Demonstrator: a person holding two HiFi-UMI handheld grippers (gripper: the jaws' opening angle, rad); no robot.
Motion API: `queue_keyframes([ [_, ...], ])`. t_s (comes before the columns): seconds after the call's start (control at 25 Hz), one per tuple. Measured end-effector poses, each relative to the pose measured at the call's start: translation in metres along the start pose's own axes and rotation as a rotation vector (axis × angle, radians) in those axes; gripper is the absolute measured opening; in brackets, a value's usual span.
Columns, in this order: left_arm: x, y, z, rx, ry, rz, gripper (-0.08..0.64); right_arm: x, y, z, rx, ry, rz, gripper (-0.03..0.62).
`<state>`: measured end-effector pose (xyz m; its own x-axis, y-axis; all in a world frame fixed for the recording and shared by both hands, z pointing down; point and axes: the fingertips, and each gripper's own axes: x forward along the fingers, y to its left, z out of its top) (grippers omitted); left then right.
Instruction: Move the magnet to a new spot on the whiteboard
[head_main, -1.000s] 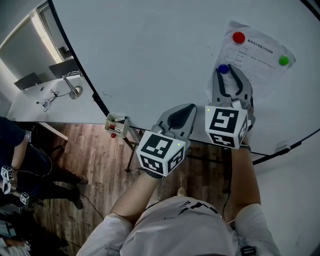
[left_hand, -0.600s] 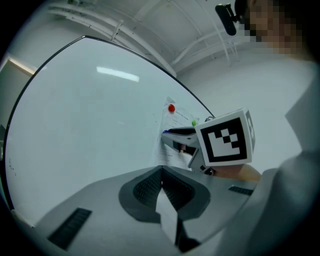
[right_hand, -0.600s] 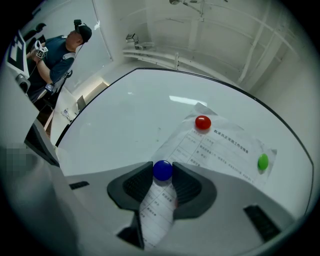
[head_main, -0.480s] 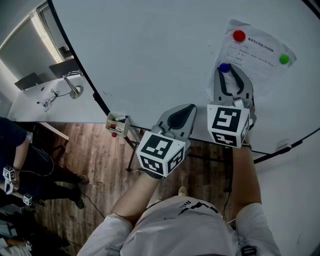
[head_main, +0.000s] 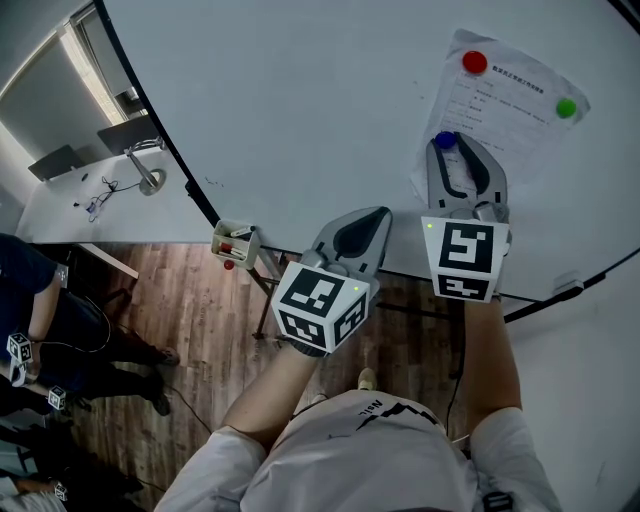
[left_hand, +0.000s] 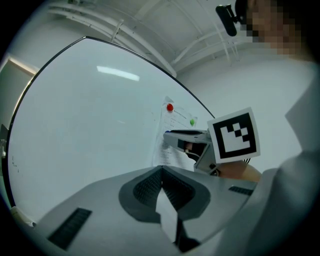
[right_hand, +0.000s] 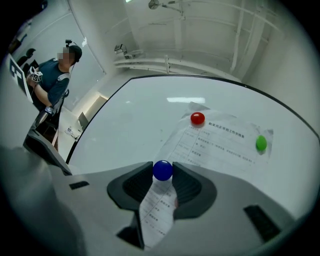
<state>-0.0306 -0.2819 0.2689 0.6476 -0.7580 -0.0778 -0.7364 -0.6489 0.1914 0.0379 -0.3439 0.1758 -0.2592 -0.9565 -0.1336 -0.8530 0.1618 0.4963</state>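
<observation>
A blue magnet (head_main: 445, 141) sits on the lower left corner of a printed sheet (head_main: 510, 110) on the whiteboard (head_main: 300, 100). My right gripper (head_main: 455, 143) is shut on it. The right gripper view shows the blue magnet (right_hand: 162, 170) pinched between both fingertips, with the sheet (right_hand: 225, 145) beyond. A red magnet (head_main: 474, 62) and a green magnet (head_main: 566, 108) pin the sheet's upper corners. My left gripper (head_main: 383, 214) is shut on nothing. It is held off the board's lower edge, left of the right gripper. Its jaws (left_hand: 161, 172) meet in the left gripper view.
A small marker holder (head_main: 233, 243) hangs at the board's lower edge, left of my left gripper. A white desk (head_main: 80, 200) with cables stands far left. A person (head_main: 30, 300) stands on the wooden floor beside it. The board's black frame (head_main: 560, 295) runs under my right gripper.
My right gripper's marker cube has shifted slightly toward me and to the right. Its tips stay at the blue magnet. The left gripper has not moved.
</observation>
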Motion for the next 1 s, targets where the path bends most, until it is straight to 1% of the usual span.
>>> queue_keyframes([
  [0.24,-0.007,-0.009,-0.007,0.005,0.017,-0.012,0.011,-0.020,0.005,-0.011,0.115,0.008,0.035,0.127],
  [0.52,-0.018,-0.019,-0.020,0.000,0.047,-0.026,0.011,-0.045,0.015,-0.033,0.207,0.034,0.043,0.127],
  [1.0,-0.042,-0.037,-0.034,-0.002,0.068,-0.061,0.011,-0.092,0.035,-0.043,0.266,0.047,0.023,0.127],
])
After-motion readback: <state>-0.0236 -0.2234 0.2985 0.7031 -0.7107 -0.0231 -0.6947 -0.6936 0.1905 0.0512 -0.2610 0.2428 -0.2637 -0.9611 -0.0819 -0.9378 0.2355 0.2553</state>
